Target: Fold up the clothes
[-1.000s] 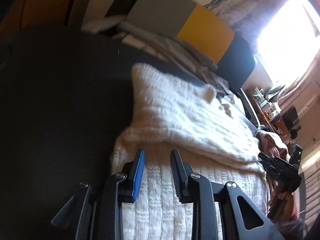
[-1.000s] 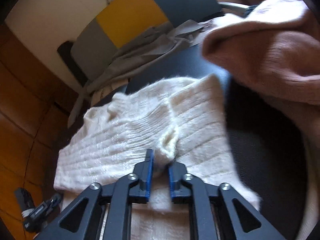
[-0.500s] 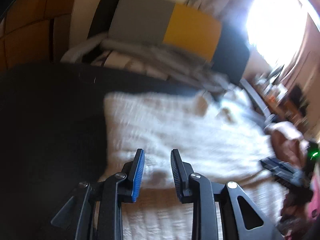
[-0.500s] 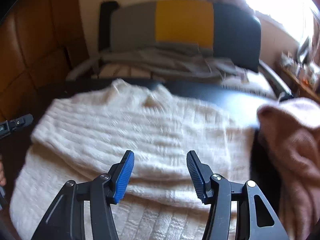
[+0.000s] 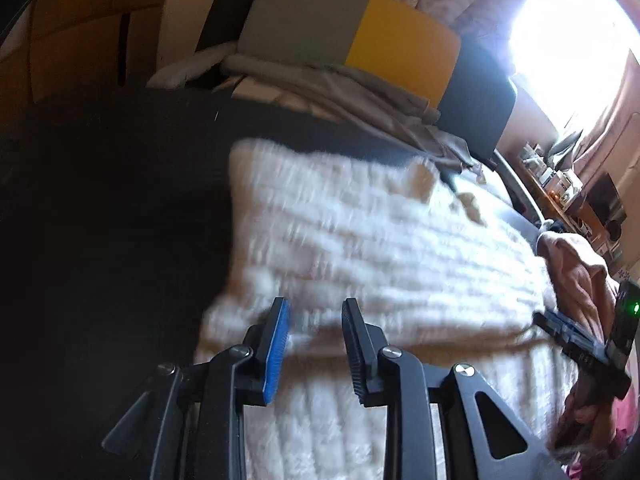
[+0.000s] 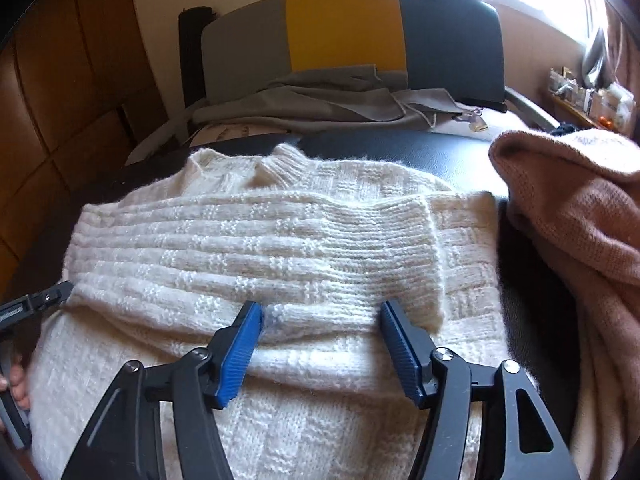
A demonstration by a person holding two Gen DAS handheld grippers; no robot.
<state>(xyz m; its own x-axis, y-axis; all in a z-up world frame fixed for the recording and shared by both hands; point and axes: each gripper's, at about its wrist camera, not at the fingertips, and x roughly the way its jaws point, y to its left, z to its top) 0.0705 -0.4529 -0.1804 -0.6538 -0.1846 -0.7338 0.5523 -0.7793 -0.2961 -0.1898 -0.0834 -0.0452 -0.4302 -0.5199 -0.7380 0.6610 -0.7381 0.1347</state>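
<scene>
On the dark table [image 6: 460, 152] lies a white knit sweater [image 6: 256, 248], spread flat with one sleeve folded across its chest. No words or labels can be read on anything. The right gripper [image 6: 322, 344] hangs just over the folded sleeve, its blue fingers wide apart and holding nothing. The left gripper [image 5: 316, 344] is over the sweater's left edge, its fingers a little apart; the view is blurry, so it may or may not touch the wool. A pink sweater [image 6: 580, 216] sits bunched beside the white one. A grey cloth [image 6: 320, 104] lies behind, before a yellow and grey chair back [image 6: 344, 28].
</scene>
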